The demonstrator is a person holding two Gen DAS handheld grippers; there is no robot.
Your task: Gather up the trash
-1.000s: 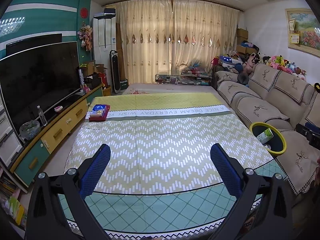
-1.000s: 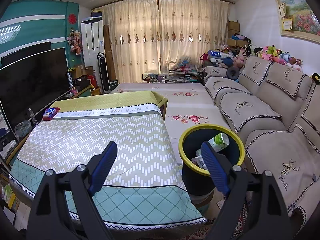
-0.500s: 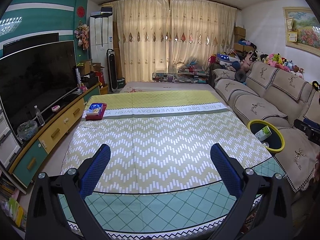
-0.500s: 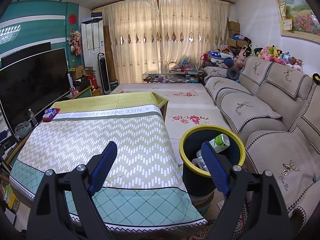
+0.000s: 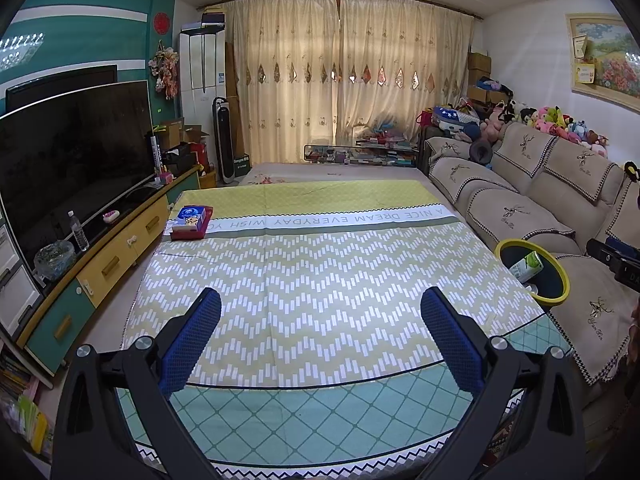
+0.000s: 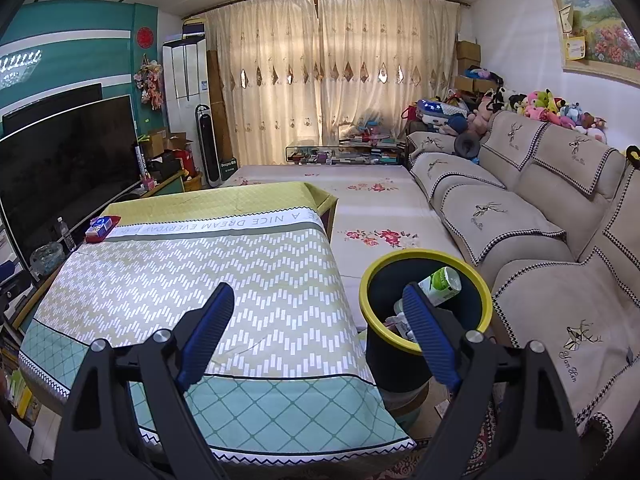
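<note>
A dark bin with a yellow rim (image 6: 424, 258) (image 5: 560, 292) stands on the floor between the table and the sofa. Inside it lie a green-and-white carton (image 6: 440, 285) (image 5: 527, 266) and other scraps. My right gripper (image 6: 318, 300) hangs open over the table's right edge, its right finger in front of the bin, nothing between the fingers. My left gripper (image 5: 320, 312) is open and empty above the patterned tablecloth (image 5: 320, 272). A tissue box on a red tray (image 5: 191, 222) (image 6: 101, 227) sits at the table's far left corner.
A beige sofa (image 6: 540, 248) runs along the right. A TV on a yellow-and-teal cabinet (image 5: 104, 256), with a water bottle (image 5: 79, 236), lines the left. A floral mat (image 6: 376, 216) covers the floor beyond the table; clutter and curtains fill the back.
The left wrist view has shifted slightly, so the room sits a little differently in it. The right view is unchanged. Both grippers stay open and empty.
</note>
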